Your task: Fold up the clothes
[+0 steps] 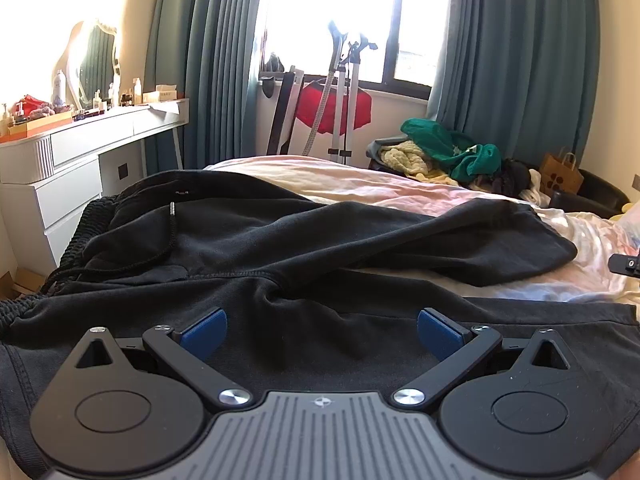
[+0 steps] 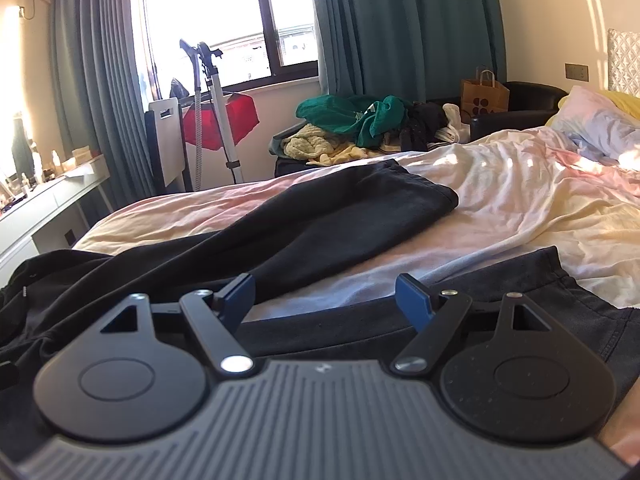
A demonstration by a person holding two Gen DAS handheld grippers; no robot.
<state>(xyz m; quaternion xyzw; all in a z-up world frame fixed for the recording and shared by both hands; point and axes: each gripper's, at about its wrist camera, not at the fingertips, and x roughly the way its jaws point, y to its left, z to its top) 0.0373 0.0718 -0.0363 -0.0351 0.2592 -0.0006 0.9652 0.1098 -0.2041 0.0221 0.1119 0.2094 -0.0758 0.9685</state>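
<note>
The left gripper (image 1: 322,334) hangs with its blue pads (image 1: 204,334) spread wide, nothing between them, over the crotch of a pair of black sweatpants (image 1: 248,240). The right gripper (image 2: 325,304) is likewise wide apart and empty, above the nearer trouser leg. The sweatpants lie spread across the bed (image 2: 520,200), waistband and drawstring (image 1: 173,224) to the left, the far leg angled toward a heap of clothes (image 2: 360,124) under the window (image 2: 224,20).
</note>
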